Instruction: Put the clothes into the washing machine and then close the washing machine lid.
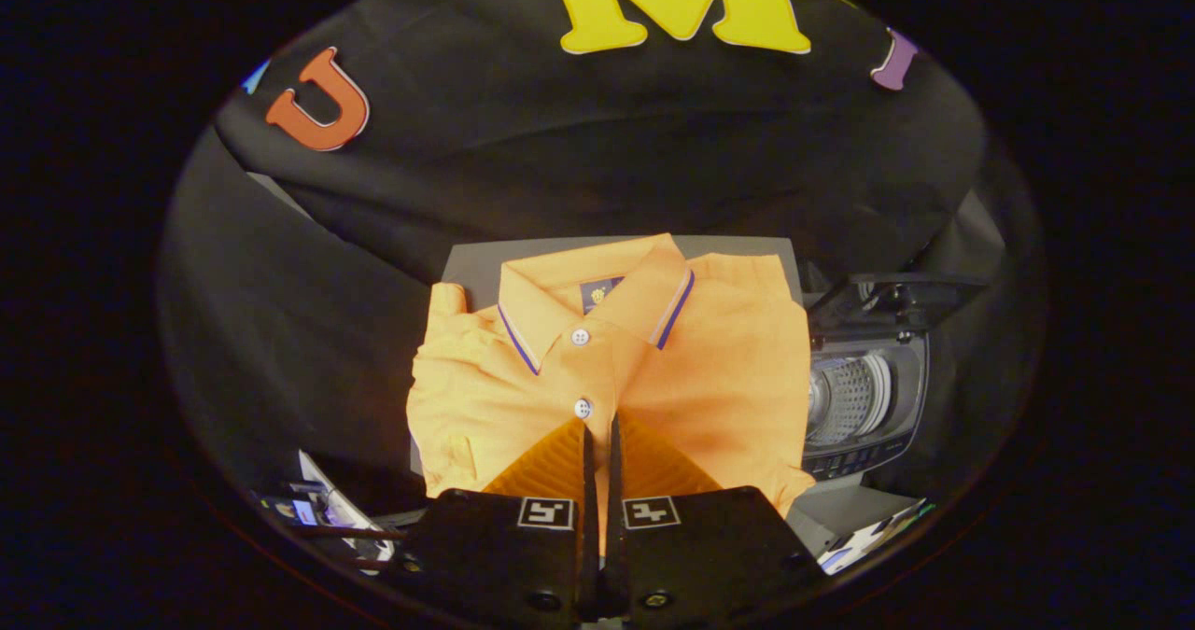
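My hand-held gripper [600,425] is drawn nearly closed, its two fingers [558,462] standing side by side with only a thin slit between them. They sit over the lower front of the orange polo shirt [728,369], just below its second white button [583,409]. Whether the fingers pinch any cloth I cannot tell; a strip of the shirt shows through the slit.

The shirt lies spread flat, front up, on a grey desk [476,266], with its collar [597,299] at the far end from my fingers. The collar is edged with a blue and pale stripe, and a small dark label shows inside the neck. One more white button [580,336] sits just under the collar. A folded sleeve [448,308] lies at the shirt's left side.

Just beside the shirt on its right stands the washing machine [864,406], its lid [887,289] raised and the perforated metal drum [845,397] open to view. A dark control panel [854,462] runs along the machine's near edge.
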Tool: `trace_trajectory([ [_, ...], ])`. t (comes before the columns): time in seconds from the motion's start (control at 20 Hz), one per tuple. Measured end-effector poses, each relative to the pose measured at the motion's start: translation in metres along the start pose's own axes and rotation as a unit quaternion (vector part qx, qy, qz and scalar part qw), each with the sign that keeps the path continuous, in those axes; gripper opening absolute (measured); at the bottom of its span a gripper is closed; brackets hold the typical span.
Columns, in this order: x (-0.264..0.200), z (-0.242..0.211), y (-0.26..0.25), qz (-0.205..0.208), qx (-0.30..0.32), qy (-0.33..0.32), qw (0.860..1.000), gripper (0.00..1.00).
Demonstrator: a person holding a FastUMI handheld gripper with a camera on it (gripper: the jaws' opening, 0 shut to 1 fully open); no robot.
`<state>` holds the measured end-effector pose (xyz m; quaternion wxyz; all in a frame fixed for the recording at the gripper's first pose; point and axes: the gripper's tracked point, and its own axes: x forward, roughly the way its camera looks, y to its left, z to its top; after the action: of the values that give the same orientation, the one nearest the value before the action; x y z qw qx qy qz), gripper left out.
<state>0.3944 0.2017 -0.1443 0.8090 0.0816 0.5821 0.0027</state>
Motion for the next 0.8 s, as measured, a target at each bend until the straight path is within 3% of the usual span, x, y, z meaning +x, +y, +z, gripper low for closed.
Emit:
trace_trajectory([
  [0.4, -0.045, 0.010, -0.011, 0.012, 0.010, -0.032, 0.999, 0.06],
  [0.8, -0.088, 0.016, -0.036, -0.003, 0.015, -0.078, 0.997, 0.06],
])
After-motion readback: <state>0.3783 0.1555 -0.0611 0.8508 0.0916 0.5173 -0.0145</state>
